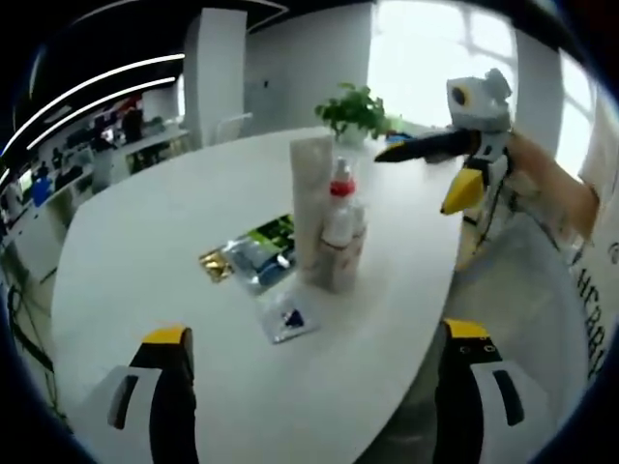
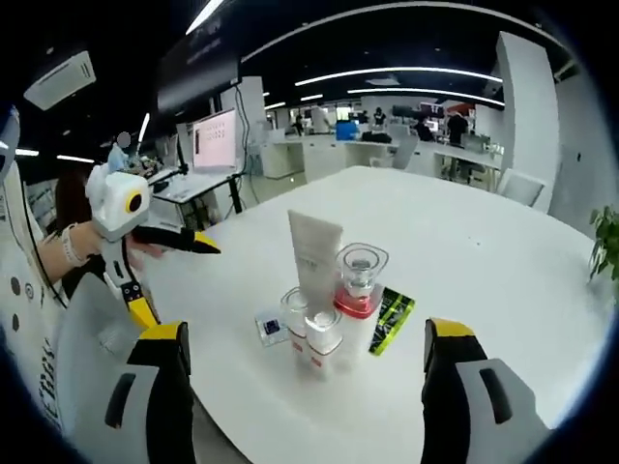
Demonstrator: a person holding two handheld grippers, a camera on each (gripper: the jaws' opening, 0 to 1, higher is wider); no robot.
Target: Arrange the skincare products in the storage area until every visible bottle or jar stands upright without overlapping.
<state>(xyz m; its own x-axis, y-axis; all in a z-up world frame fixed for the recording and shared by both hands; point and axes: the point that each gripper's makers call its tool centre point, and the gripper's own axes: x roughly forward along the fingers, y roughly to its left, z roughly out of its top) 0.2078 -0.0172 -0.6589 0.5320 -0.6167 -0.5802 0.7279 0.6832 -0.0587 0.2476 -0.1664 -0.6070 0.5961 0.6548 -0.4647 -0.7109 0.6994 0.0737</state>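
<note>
While both sets of jaws stand wide apart and hold nothing, the left gripper [image 1: 314, 387] and right gripper [image 2: 305, 387] hover over the white table [image 1: 174, 222]. Near its middle, a tall tube [image 2: 314, 251], a red-collared bottle [image 2: 359, 290] and two small bottles [image 2: 311, 338] stand upright, touching, beside flat sachets [image 1: 253, 253]. Their labels are too blurred to read.

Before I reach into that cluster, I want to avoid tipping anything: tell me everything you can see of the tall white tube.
The tall white tube stands upright on the white table, on its wider end, with the flat, squarish end on top. It looks like matte plastic with faint print too small to read. It is the tallest item in the cluster, right beside the red-collared bottle and the small clear-capped bottles; whether they touch is unclear. Flat sachets lie by its base in the left gripper view.
</note>
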